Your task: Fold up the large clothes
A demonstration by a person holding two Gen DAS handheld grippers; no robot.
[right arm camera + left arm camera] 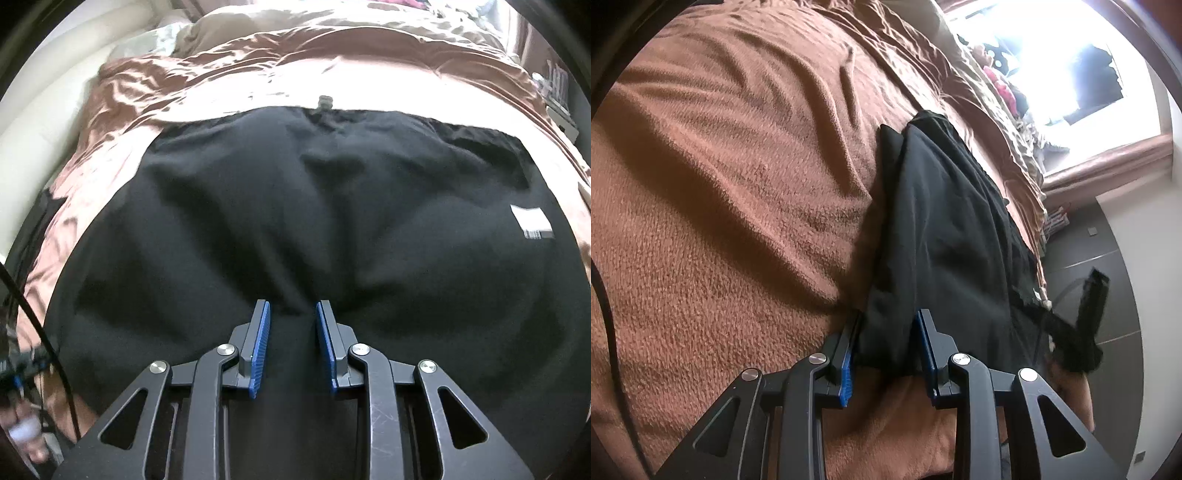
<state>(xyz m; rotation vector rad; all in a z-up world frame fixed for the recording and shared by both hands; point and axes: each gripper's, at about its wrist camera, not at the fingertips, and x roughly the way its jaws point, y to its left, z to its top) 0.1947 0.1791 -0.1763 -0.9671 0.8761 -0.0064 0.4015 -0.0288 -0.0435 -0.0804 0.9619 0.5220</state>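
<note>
A large black garment lies on a brown fleece blanket on a bed. In the left wrist view my left gripper has its blue-padded jaws apart, with the garment's near end bunched between them. In the right wrist view the garment spreads wide, with a gathered waistband at its far edge and a white label at the right. My right gripper is over its near part, and a pulled-up ridge of the fabric runs between the jaws, which are partly closed on it.
A shiny pinkish-brown duvet covers the bed beyond the garment. A bright window and dark tiled floor lie to the right of the bed. The other gripper shows at the bed's edge. A black cable hangs at the left.
</note>
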